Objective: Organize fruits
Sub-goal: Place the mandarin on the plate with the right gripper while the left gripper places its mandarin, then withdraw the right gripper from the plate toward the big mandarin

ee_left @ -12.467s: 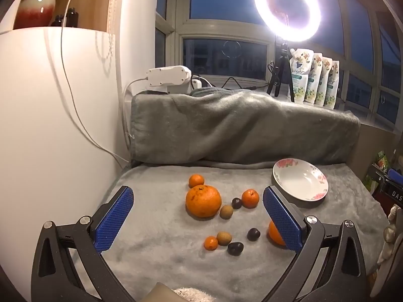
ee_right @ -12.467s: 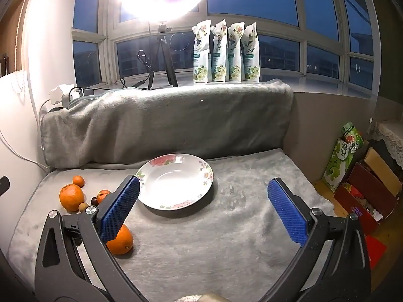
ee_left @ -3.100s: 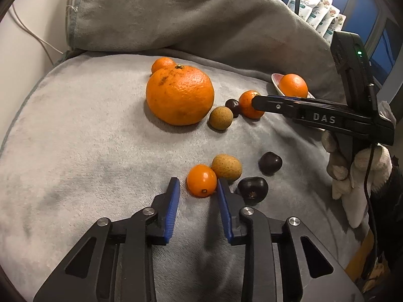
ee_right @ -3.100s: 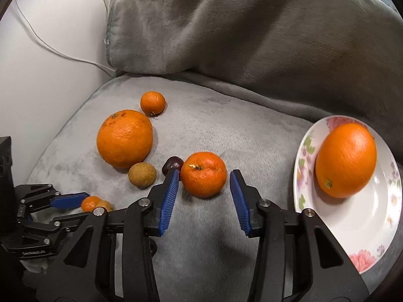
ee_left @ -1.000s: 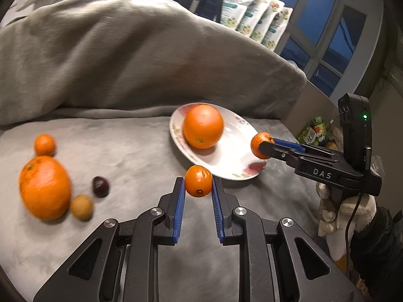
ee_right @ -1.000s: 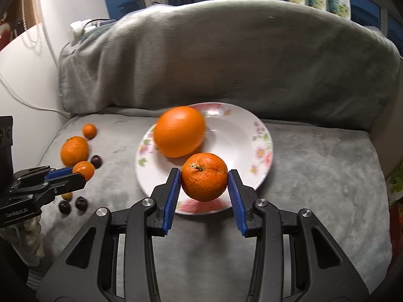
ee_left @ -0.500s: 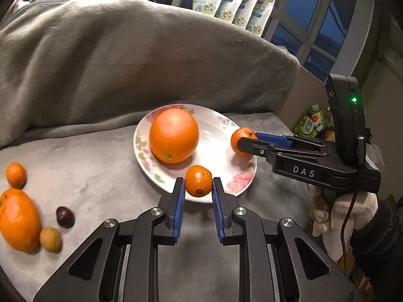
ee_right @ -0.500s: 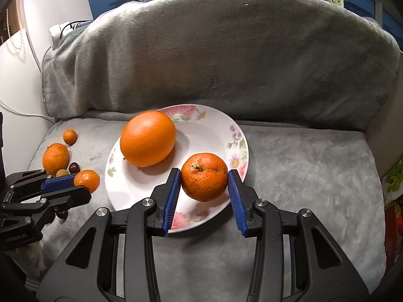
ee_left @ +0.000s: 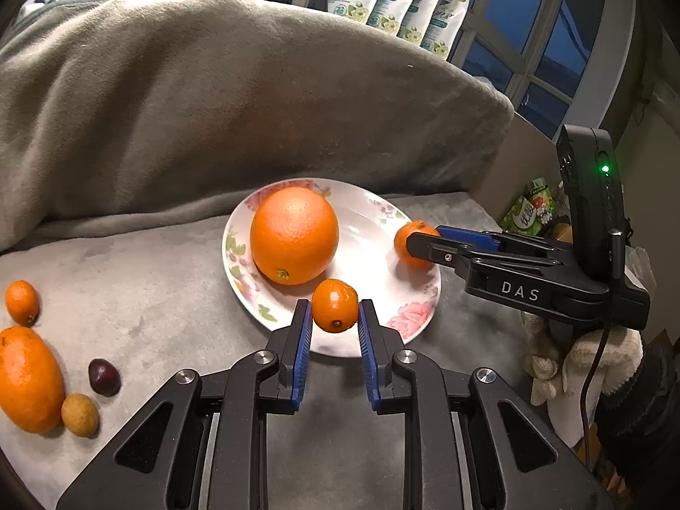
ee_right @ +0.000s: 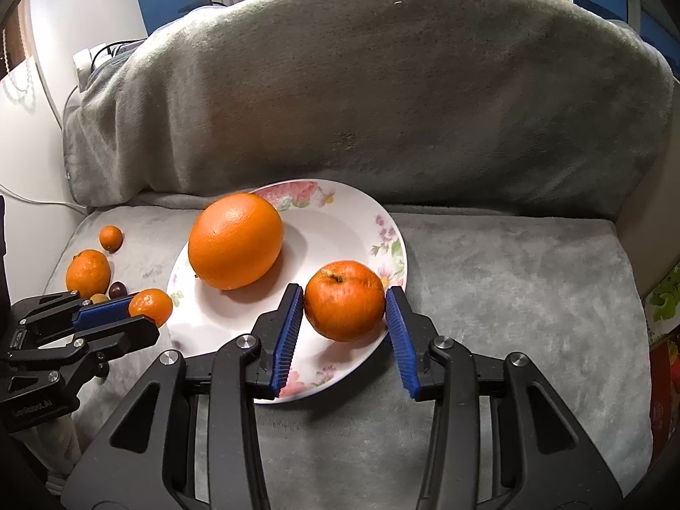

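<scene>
A white flowered plate [ee_left: 408,310] [ee_right: 382,229] on the grey blanket holds a large orange [ee_left: 294,236] [ee_right: 235,241]. My left gripper [ee_left: 335,326] is shut on a small mandarin [ee_left: 335,305] over the plate's near rim; it also shows in the right wrist view [ee_right: 151,307]. My right gripper [ee_right: 345,318] has its jaws slightly apart around a tangerine [ee_right: 344,301] that sits tilted over the plate's right part; whether the pads still touch it I cannot tell. The tangerine also shows in the left wrist view [ee_left: 407,246].
At the left on the blanket lie a big mandarin [ee_left: 26,378], a small mandarin [ee_left: 21,301], a dark plum [ee_left: 104,377] and a tan longan [ee_left: 80,414]. A blanket-covered backrest [ee_right: 382,93] rises behind the plate. Boxes [ee_left: 531,212] stand past the right edge.
Both grippers moved forward and lower over the plate. The right jaws widened a little and the tangerine between them tilted and dropped toward the plate.
</scene>
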### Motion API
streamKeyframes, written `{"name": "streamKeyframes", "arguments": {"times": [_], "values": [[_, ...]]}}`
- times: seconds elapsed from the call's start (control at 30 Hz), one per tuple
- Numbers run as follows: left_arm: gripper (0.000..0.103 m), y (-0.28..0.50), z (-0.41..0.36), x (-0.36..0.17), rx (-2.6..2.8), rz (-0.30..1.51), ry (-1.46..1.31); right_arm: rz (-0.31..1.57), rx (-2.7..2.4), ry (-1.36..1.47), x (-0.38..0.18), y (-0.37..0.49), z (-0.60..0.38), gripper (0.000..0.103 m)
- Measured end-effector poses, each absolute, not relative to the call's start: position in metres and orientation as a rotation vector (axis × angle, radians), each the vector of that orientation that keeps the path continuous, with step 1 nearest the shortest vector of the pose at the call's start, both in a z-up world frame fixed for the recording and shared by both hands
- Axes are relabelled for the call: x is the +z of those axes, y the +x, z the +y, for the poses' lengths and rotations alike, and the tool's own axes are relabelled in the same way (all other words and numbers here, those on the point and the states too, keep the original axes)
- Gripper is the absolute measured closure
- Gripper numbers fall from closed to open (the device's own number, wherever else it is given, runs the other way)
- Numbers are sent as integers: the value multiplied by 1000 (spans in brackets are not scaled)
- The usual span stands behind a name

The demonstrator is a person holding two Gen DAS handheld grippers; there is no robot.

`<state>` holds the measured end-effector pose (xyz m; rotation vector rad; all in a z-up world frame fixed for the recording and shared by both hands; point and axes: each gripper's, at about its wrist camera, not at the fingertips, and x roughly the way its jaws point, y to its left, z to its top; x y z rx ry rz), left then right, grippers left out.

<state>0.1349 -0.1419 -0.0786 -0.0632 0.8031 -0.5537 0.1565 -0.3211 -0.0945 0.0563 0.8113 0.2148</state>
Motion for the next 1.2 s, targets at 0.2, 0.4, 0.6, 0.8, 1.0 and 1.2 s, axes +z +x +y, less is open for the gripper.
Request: {"name": "streamKeyframes", "arguments": {"times": [0.2, 0.4, 0.6, 0.8, 1.0, 1.2], "values": [[51, 134, -142, -75, -552, 792, -60, 772, 199, 90, -85, 153, -329, 36], [32, 132, -144, -74, -542, 804, -45, 751, 173, 113, -79, 150, -336, 26], [32, 128, -143, -75, -535, 810, -50, 750, 182, 122, -74, 147, -334, 26], [32, 121, -134, -71, -524, 800, -63, 745, 194, 127, -69, 142, -329, 26], [32, 113, -124, -63, -512, 782, -68, 750, 227, 150, -63, 139, -320, 26], [32, 106, -106, -58, -491, 765, -94, 758, 268, 172, -57, 138, -308, 8]]}}
